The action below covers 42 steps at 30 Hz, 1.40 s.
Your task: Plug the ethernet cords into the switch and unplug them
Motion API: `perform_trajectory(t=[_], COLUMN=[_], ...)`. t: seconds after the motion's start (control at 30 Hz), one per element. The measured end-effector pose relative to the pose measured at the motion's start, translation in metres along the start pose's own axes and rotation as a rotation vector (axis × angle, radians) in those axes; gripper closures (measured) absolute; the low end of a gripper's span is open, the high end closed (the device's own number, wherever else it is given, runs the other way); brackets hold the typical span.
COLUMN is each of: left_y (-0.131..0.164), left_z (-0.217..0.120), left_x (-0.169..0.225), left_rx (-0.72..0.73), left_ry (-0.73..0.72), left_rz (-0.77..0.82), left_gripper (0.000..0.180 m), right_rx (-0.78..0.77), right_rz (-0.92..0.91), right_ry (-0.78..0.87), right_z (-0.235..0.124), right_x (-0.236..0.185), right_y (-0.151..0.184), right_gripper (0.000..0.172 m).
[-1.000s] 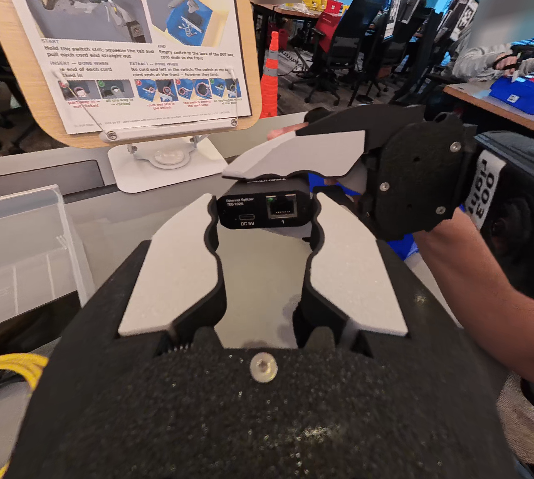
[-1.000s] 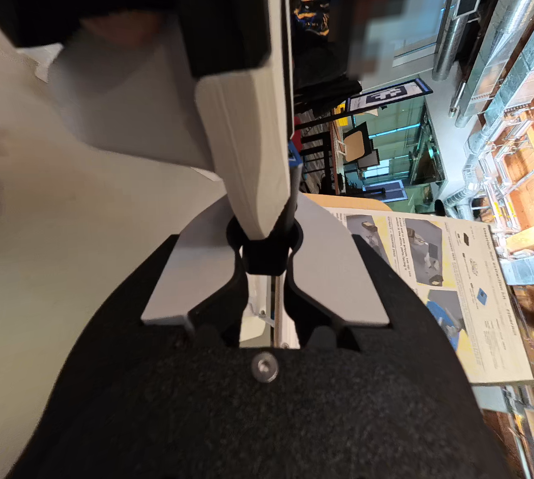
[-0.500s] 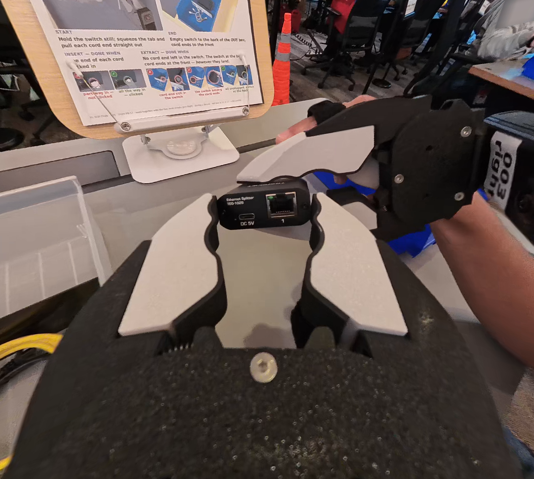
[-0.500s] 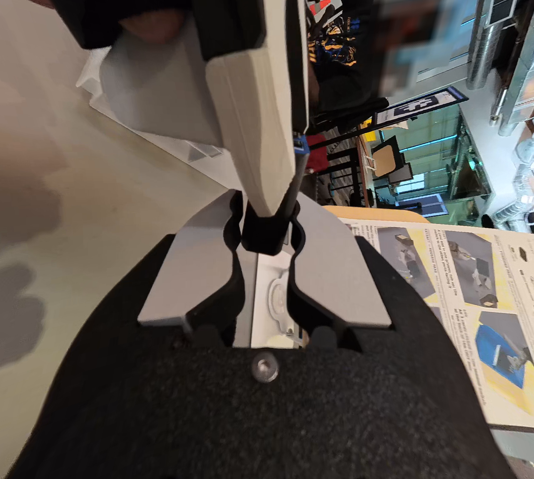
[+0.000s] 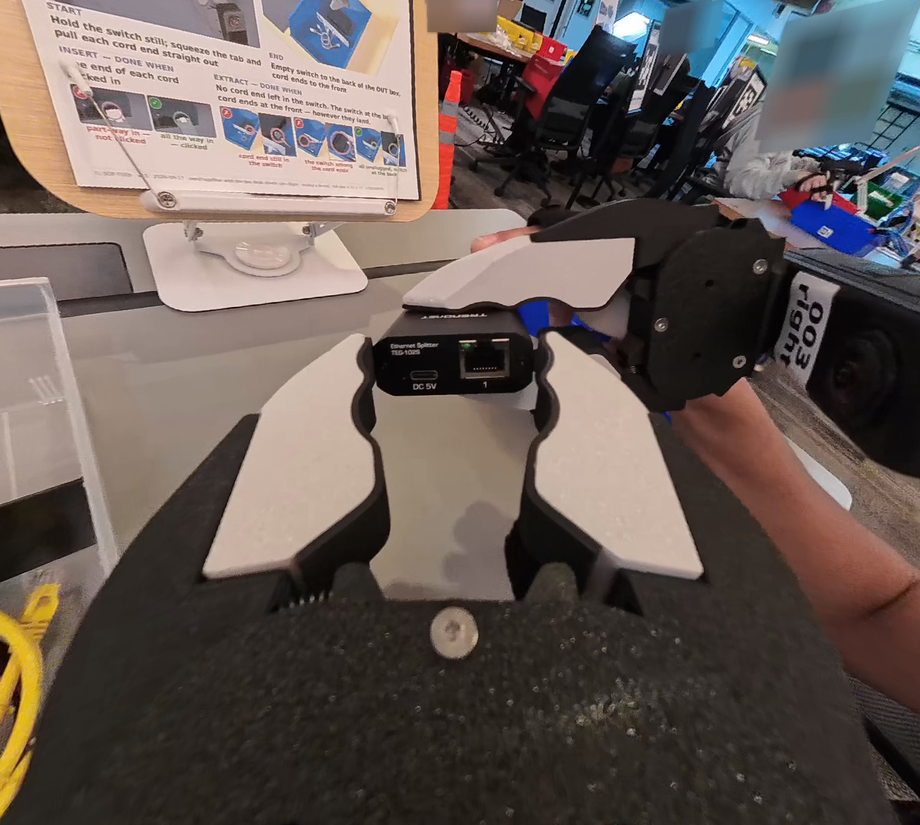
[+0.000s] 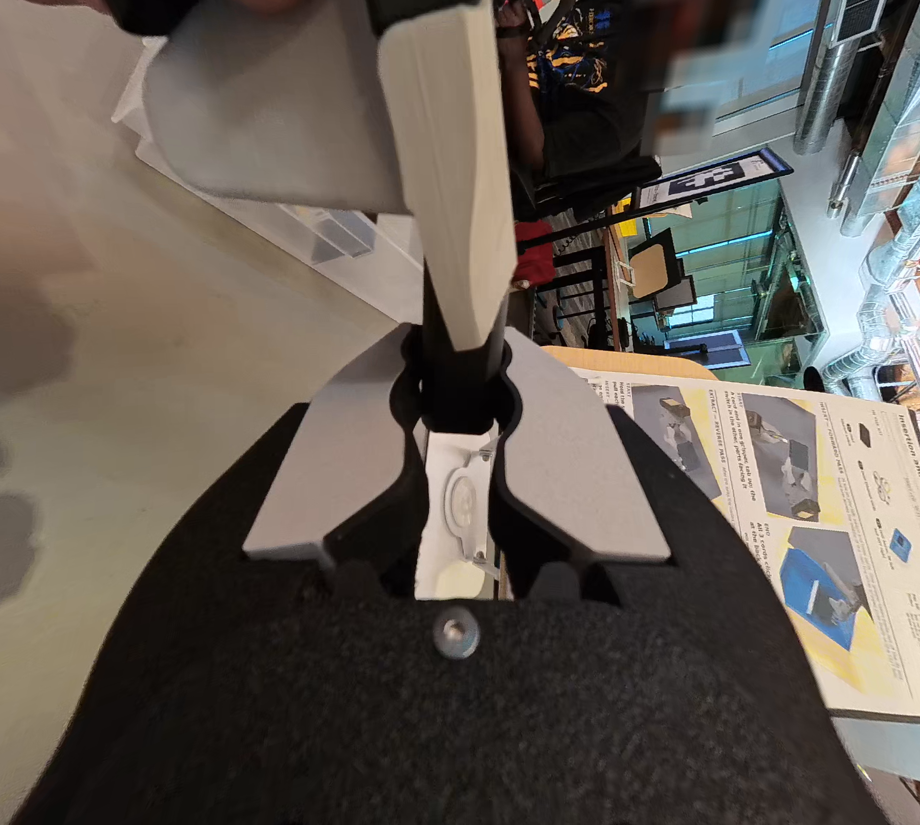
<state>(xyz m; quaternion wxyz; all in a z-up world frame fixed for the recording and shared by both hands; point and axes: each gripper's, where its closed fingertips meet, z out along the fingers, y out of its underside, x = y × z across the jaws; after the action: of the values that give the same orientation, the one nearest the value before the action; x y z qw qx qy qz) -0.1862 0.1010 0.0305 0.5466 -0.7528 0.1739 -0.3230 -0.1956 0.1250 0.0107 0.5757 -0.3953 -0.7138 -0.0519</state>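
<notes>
Switch [image 5: 450, 365] between level left tongs [image 5: 453, 368] and sideways right tongs [image 6: 460, 382].

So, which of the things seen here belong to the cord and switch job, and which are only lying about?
Job:
- black switch, held off the table by both grippers
- left gripper
- right gripper
- yellow cord

Lying about:
- instruction sheet on its stand
- clear plastic box
- orange cone
- blue bin

Past the pale grey tabletop [image 5: 199, 382] an open workroom stretches back: black office chairs [image 5: 562, 104] on dark patterned carpet, an orange traffic cone [image 5: 448, 138], cluttered desks with yellow bins [image 5: 517, 31], teal glass partitions [image 6: 737, 263] and silver ceiling ducts [image 6: 836, 54].
</notes>
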Motion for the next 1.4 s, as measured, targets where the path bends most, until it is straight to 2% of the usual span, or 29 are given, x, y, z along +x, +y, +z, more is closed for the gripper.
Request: perform_trajectory(t=[0.2,0.47,0.53,0.6,0.7,0.83,0.87,0.93,1.03,1.07,1.17,1.23,1.4], left_y=[0.002,0.008,0.004,0.000,0.005,0.046,0.060,0.085,0.107,0.114,0.115,0.114,0.122], left_z=[0.001,0.004,0.000,-0.011,-0.042,-0.090,-0.100,-0.116,-0.126,-0.126,-0.129,-0.130,-0.133], left_x=[0.001,-0.002,0.001,0.009,0.000,-0.004,-0.006,-0.009,-0.016,-0.022,-0.031,-0.036,-0.048], left_rx=[-0.019,-0.064,-0.050,-0.033,0.016,0.092,0.113,0.182,0.181,0.157,0.168,0.175,0.126], left_ry=[-0.024,-0.009,0.034,0.090,0.002,-0.007,-0.011,0.015,0.096,0.099,0.139,0.139,0.062], left_rz=[0.070,0.073,0.074,0.098,0.241,0.330,0.327,0.288,0.115,0.064,-0.022,-0.013,0.038], left_gripper=[0.118,0.112,0.119,0.120,0.109,0.095,0.095,0.109,0.099,0.104,0.124,0.133,0.134], right_rx=[0.019,-0.007,0.013,0.075,0.107,0.148,0.140,0.113,0.132,0.145,0.156,0.140,0.113], right_rz=[0.025,0.043,0.043,0.080,0.091,0.179,0.187,0.177,0.209,0.226,0.207,0.181,0.170], right_ry=[-0.012,-0.027,-0.016,-0.003,0.063,0.108,0.124,0.144,0.140,0.136,0.164,0.174,0.175], right_z=[0.000,0.004,0.002,-0.006,-0.020,-0.036,-0.038,-0.040,-0.041,-0.042,-0.047,-0.049,-0.053], right_x=[-0.001,-0.005,-0.003,0.000,0.003,-0.016,-0.022,-0.031,-0.023,-0.015,0.012,0.022,0.026], right_y=[0.001,0.004,0.003,-0.005,-0.007,-0.005,-0.002,0.002,-0.007,-0.013,-0.026,-0.027,-0.012], right_gripper=[0.146,0.146,0.146,0.147,0.146,0.146,0.147,0.147,0.147,0.147,0.146,0.146,0.147])
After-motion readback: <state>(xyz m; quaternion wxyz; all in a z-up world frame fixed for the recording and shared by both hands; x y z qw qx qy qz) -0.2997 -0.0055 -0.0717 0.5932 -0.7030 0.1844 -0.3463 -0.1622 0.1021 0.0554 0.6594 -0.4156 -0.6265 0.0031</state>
